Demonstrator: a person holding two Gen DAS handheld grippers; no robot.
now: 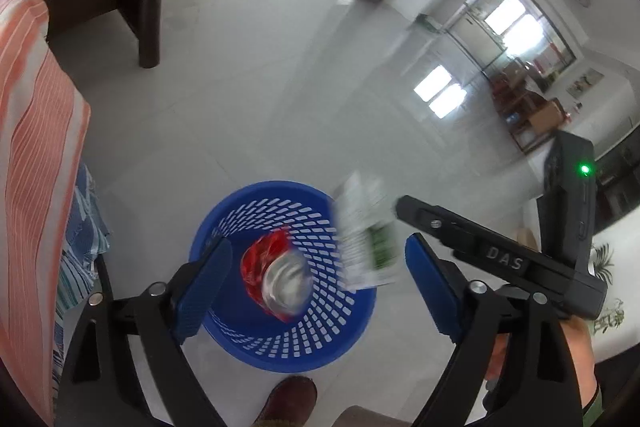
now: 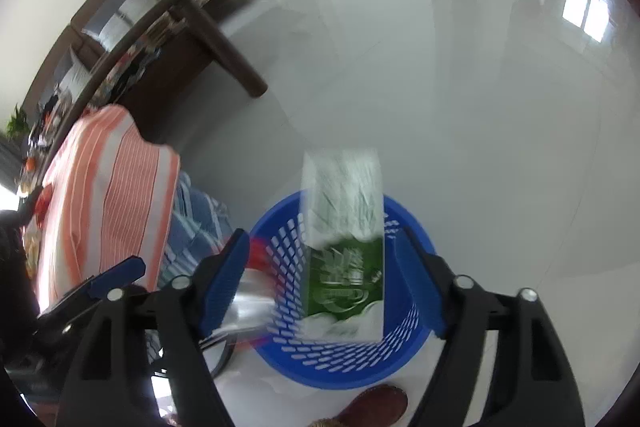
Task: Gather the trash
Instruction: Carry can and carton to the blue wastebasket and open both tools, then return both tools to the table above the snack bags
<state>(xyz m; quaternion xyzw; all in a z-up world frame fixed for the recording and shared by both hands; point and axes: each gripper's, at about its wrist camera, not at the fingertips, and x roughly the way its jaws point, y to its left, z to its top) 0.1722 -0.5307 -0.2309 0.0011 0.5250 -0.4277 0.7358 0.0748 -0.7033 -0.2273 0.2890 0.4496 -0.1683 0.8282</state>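
A blue slotted basket (image 1: 320, 331) stands on the floor below both grippers. My left gripper (image 1: 316, 287) is open above it. A red and silver wrapper (image 1: 276, 275) hangs loose between the fingers over the basket's mouth, touching neither pad. A green and white carton (image 1: 366, 235) is blurred in the air at the basket's right rim. In the right wrist view my right gripper (image 2: 322, 287) is open. The carton (image 2: 344, 259) sits between its pads with a gap on each side, above the basket (image 2: 340, 359). The wrapper (image 2: 252, 291) shows behind the left finger.
An orange striped cloth (image 1: 36, 147) over a blue plaid one (image 1: 88, 227) hangs at the left. A dark wooden table leg (image 1: 152, 7) stands further back. A brown shoe (image 1: 288, 403) is just in front of the basket. Glossy pale tiles (image 2: 440, 87) stretch beyond.
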